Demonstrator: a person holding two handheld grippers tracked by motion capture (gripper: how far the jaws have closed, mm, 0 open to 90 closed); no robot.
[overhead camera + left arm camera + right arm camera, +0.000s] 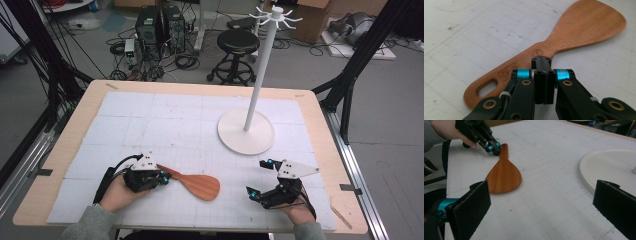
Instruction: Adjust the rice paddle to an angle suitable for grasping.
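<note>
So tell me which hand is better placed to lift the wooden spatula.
Left. The left tongs are shut with their tips right over the wooden spatula handle. The right tongs are open but apart from it, beside the white stand.

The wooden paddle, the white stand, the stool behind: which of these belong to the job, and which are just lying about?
In the job:
- wooden paddle
- left gripper, shut, at the paddle's handle
- right gripper, open
- white hook stand, perhaps

Just about:
- black stool
- computer towers
- floor cables
</note>
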